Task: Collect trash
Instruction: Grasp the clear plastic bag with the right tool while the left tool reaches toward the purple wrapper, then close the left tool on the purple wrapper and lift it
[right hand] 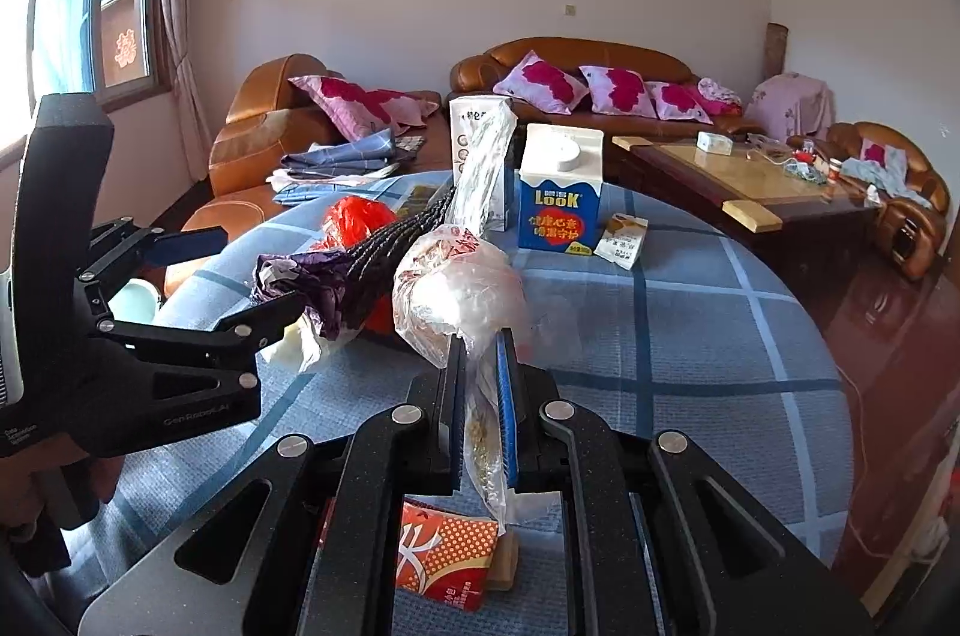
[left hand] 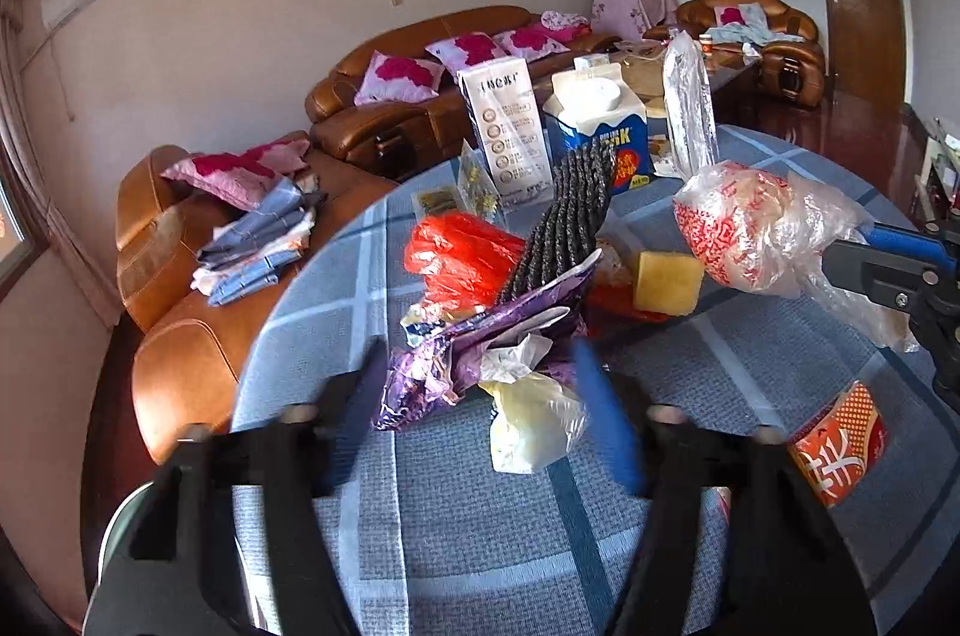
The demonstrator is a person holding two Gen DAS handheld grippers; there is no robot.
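Trash lies heaped in the middle of the round table (left hand: 420,516), on its blue checked cloth, and the gathering is plainly under way. The right gripper (right hand: 483,396) is clenched on the neck of a clear plastic bag with red print (right hand: 456,294), which hangs bunched in front of its fingers, lifted above the cloth.

The left gripper (left hand: 480,396) is part-way spread and points down at a crumpled purple wrapper (left hand: 480,348); the wrapper and a pale yellowish scrap of bag (left hand: 531,426) lie between its fingers, but I cannot see the pads pressing on either, so I would call it not yet gripping.

Behind the wrapper sit a red plastic bag (left hand: 462,258), a dark ridged sheet (left hand: 570,222) leaning up, and a yellow sponge (left hand: 669,282). Two milk cartons (right hand: 561,192) stand further back, and an orange packet (right hand: 447,552) lies near the table's edge.

The step in hand looks like the left side's pickup of the purple wrapper. Next it needs to close firmly on the foil without snagging the ridged sheet, then lift clear.
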